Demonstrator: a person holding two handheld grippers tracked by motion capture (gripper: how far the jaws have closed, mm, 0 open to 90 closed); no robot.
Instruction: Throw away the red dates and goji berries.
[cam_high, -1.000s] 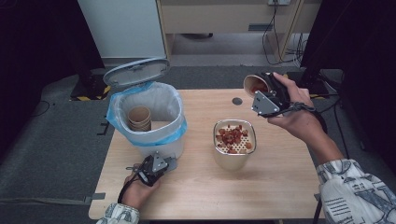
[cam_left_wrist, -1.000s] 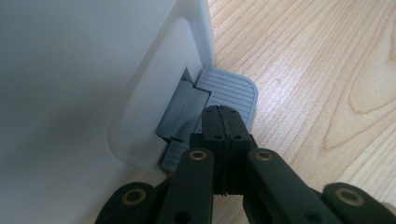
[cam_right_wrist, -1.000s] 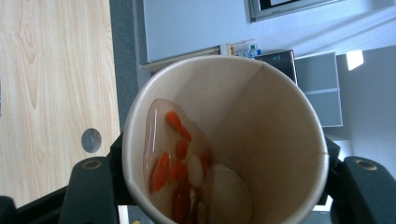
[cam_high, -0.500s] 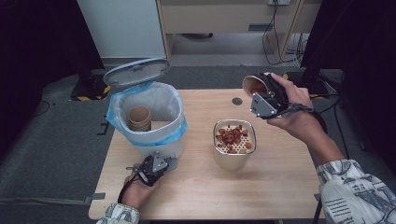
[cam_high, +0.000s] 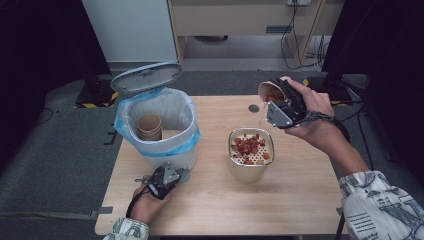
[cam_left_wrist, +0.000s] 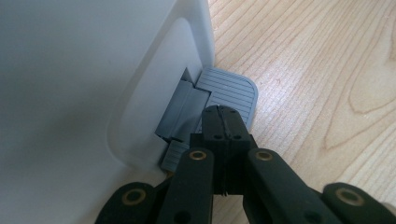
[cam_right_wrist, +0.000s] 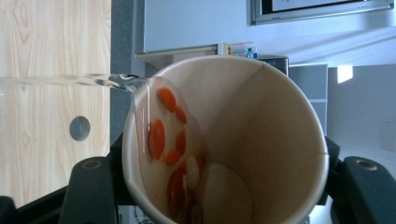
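paper cup (cam_right_wrist: 224, 140) tilted in right gripper (cam_high: 280, 107)

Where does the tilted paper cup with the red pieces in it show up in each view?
High view: the paper cup is upper right of centre, tipped in the right gripper, above and right of the strainer pot.
Left gripper view: not in it.
Right gripper view: the cup is central, mouth toward the camera, liquid pouring from its rim.
Shared landmark: the round dark hole in the wooden table.
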